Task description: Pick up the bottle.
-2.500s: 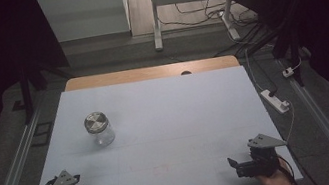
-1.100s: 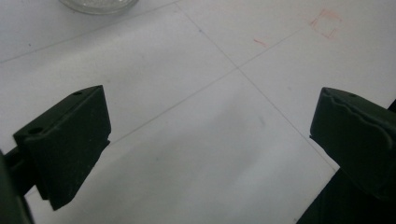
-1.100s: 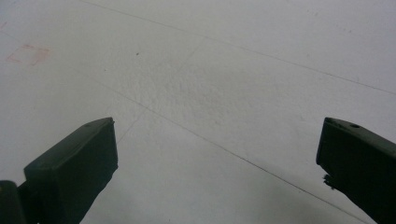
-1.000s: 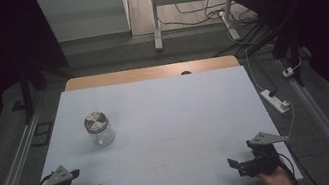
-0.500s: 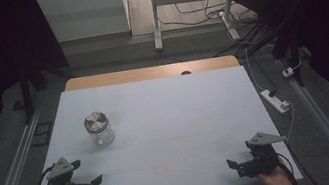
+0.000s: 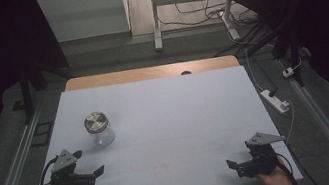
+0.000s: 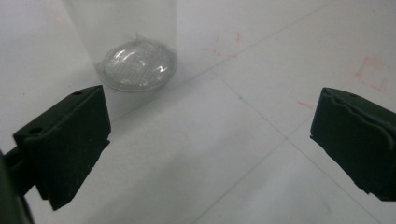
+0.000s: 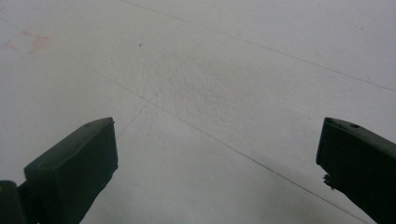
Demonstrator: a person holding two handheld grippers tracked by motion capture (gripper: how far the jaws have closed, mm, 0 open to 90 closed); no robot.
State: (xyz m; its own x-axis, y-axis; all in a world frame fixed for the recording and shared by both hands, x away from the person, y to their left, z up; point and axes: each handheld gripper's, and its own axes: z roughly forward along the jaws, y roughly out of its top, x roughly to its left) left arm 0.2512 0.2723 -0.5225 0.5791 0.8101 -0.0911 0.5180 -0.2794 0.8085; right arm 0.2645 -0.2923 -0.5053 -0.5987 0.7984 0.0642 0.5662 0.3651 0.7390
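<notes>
Glass jar (image 6: 98, 128) stands near the wide-apart left tongs (image 6: 96, 175).

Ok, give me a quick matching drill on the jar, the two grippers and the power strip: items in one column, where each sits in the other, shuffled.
Items:
1. jar
2. left gripper
3. right gripper
4. power strip

Places:
A. off the table's right edge, on the floor
B. near right corner of the table, jaws open
C. upright on the table's left half, lid on
D. near left corner, jaws open, just short of the jar

Pairs: 1-C, 2-D, 3-B, 4-A
</notes>
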